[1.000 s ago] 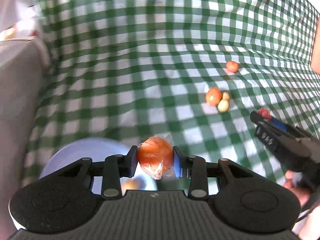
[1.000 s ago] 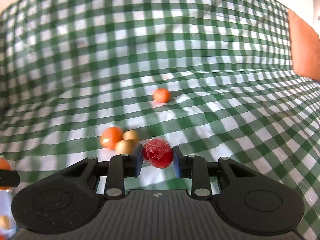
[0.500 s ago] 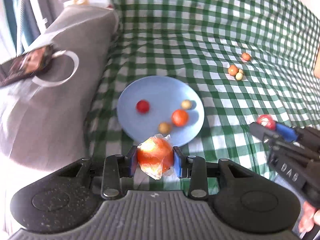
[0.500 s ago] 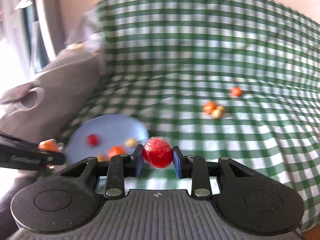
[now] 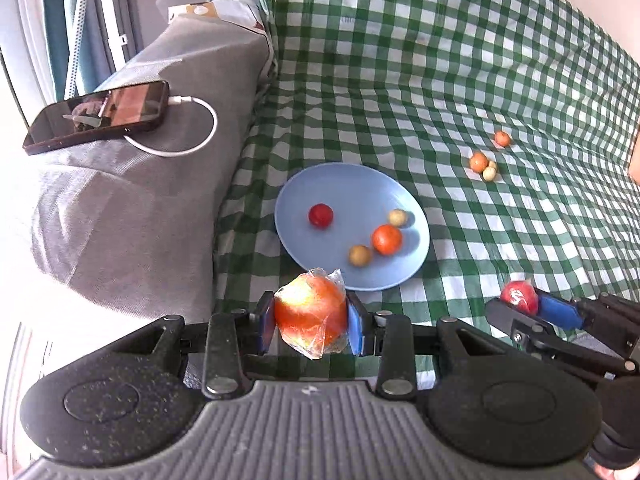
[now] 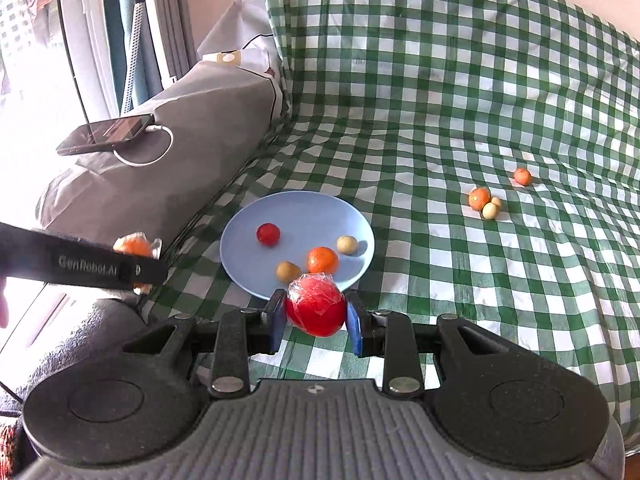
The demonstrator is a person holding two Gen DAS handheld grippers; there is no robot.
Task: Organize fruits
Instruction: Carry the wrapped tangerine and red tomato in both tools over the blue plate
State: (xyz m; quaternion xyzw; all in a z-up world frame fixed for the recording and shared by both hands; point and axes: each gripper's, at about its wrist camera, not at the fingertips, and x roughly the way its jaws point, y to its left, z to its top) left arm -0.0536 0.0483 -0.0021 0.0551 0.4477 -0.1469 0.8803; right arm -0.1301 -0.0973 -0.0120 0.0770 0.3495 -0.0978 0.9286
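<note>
My left gripper (image 5: pixel 311 327) is shut on a plastic-wrapped orange fruit (image 5: pixel 310 316), held just short of the near rim of a blue plate (image 5: pixel 348 184). My right gripper (image 6: pixel 316 318) is shut on a wrapped red fruit (image 6: pixel 315 306), also near the plate's front rim (image 6: pixel 296 204). The plate holds a red fruit (image 5: pixel 320 216), an orange one (image 5: pixel 386 239) and two tan ones (image 5: pixel 360 255). The right gripper with its red fruit (image 5: pixel 518 297) shows at the right in the left wrist view. The left gripper's orange fruit (image 6: pixel 134 246) shows at the left in the right wrist view.
The green checked cloth (image 5: pixel 460 60) covers a sofa. On it at the far right lie an orange fruit with two tan ones (image 5: pixel 478 162) and a lone orange fruit (image 5: pixel 502 138). A phone (image 5: pixel 96 116) with a white cable lies on the grey armrest (image 5: pixel 132 200) at left.
Both grippers have pulled back and swung left with their fruits. The blue plate with its fruits has come into view; the loose fruits now lie far to the right.
</note>
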